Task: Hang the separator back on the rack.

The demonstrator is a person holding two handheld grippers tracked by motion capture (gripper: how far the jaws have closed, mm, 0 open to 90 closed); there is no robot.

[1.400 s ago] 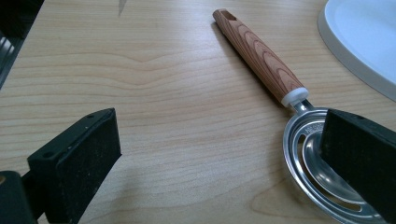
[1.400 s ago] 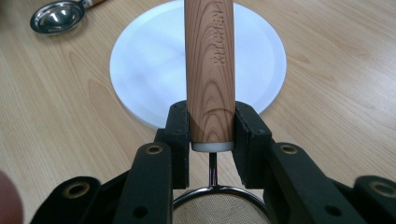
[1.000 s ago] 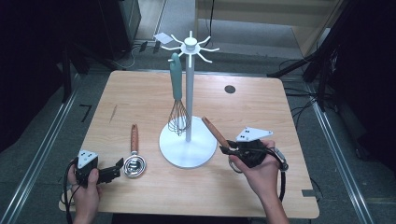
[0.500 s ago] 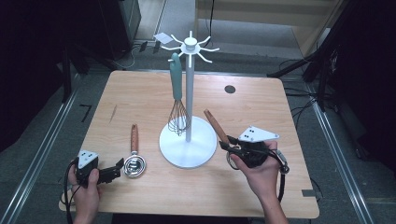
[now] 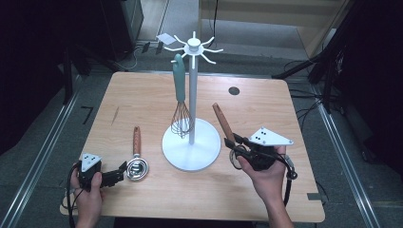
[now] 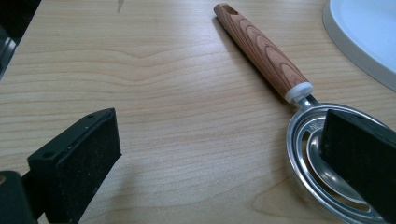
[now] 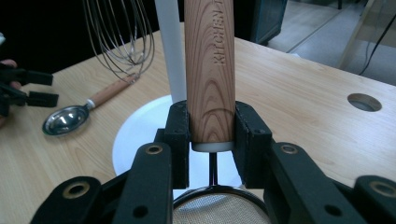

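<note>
Light wooden table, rectangular, round hole near far right corner.

Left gripper, black, grey three-cornered plate on top, held in left hand at near left edge of table. Jaws spread wide, holding nothing; in left gripper view one pad over bare wood, the other in front of the bowl of the spoon.

Round steel spoon with wood-grain handle, flat on table just ahead of left gripper, bowl toward the jaws, handle pointing away across the table. Slotted inner ring visible in bowl; white collar between handle and metal neck; hole at handle's far end.

White utensil stand with round base and hooked crown, upright at table centre, just right of spoon.

Wire whisk with teal handle, hanging from a hook of the stand, wires down, close above the base.

Small mesh strainer with wood-grain handle, right of stand base, lifted off the table, handle slanting up and away toward the stand. Lettering along handle; white collar and thin neck below; mesh and dark rim at bottom of right gripper view.

Right gripper, black, grey plate on top, in right hand at near right. Jaws narrowed, clamped on both sides of strainer handle just above its collar.
</note>
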